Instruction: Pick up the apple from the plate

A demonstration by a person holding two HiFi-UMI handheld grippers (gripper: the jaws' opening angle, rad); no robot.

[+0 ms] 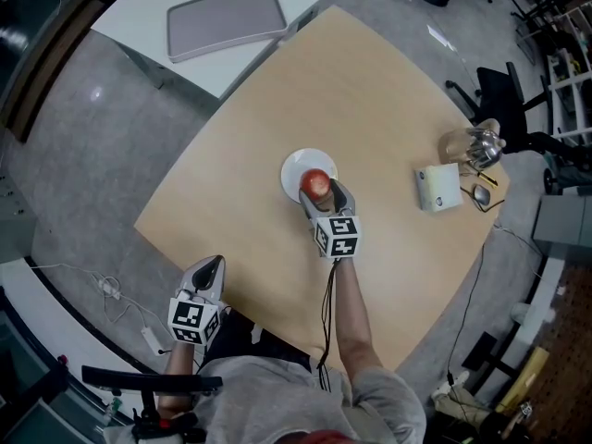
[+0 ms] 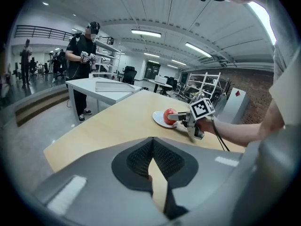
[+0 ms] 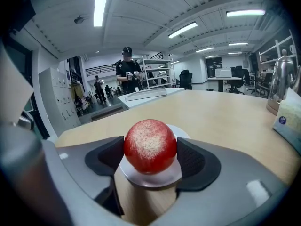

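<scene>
The left gripper (image 1: 215, 263) and right gripper (image 1: 317, 190) had grey shells and black pads; each bore a black-and-white marker cube (image 1: 338, 236). A black cable (image 1: 326, 311) hung from the right one. The shirt (image 1: 277, 398) was grey.

I am holding my right gripper (image 3: 150, 150) about the red apple (image 3: 150, 145), with its dark pads (image 3: 104, 156) standing wide, just beside the apple's left and right flanks. The apple is sitting on a white plate (image 3: 148, 179) directly beneath it, on the wooden table (image 3: 221, 119). Well apart to the apple's right, a pale box (image 3: 288, 126) is standing. Far behind the apple, a person (image 3: 127, 74) is standing.
</scene>
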